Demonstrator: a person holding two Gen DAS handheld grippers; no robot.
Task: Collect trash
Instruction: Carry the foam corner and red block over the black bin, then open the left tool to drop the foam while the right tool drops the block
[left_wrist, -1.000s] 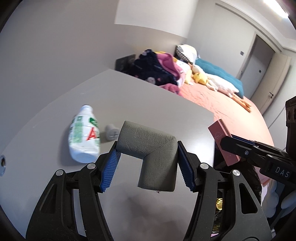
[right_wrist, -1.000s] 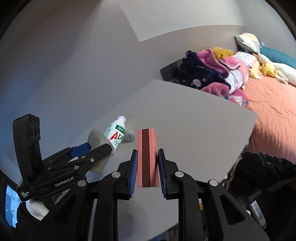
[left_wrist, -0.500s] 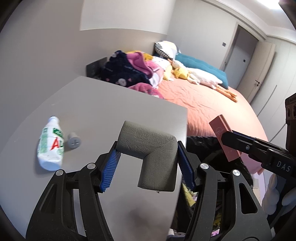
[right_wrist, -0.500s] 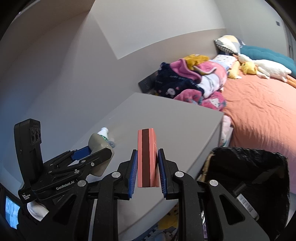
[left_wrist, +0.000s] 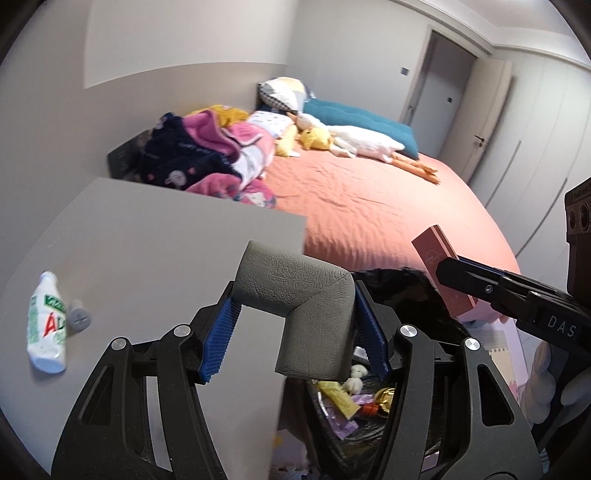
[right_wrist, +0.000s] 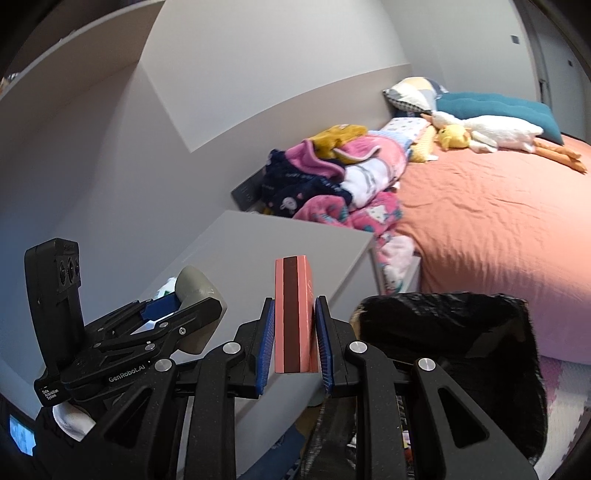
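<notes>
My left gripper (left_wrist: 293, 332) is shut on a grey L-shaped foam corner guard (left_wrist: 303, 314), held at the right edge of the grey table (left_wrist: 147, 236), partly over a black-lined trash bin (left_wrist: 402, 291). My right gripper (right_wrist: 293, 343) is shut on a slim pink box with a dark stripe (right_wrist: 293, 314); that pink box (left_wrist: 441, 273) also shows at the right of the left wrist view. The trash bin (right_wrist: 450, 328) sits just right of the box, with wrappers inside. A white plastic bottle (left_wrist: 46, 328) with a green label lies on the table at far left.
A small grey cap (left_wrist: 79, 317) lies beside the bottle. A bed with an orange sheet (left_wrist: 369, 206) stands behind the bin, with piled clothes (left_wrist: 207, 155), pillows and plush toys. A closed door (left_wrist: 443, 85) is at the far right.
Both grippers have swung right with their loads, off the table middle toward the bin. The bottle has slid to the left edge of view, and the bin's open mouth now shows.
</notes>
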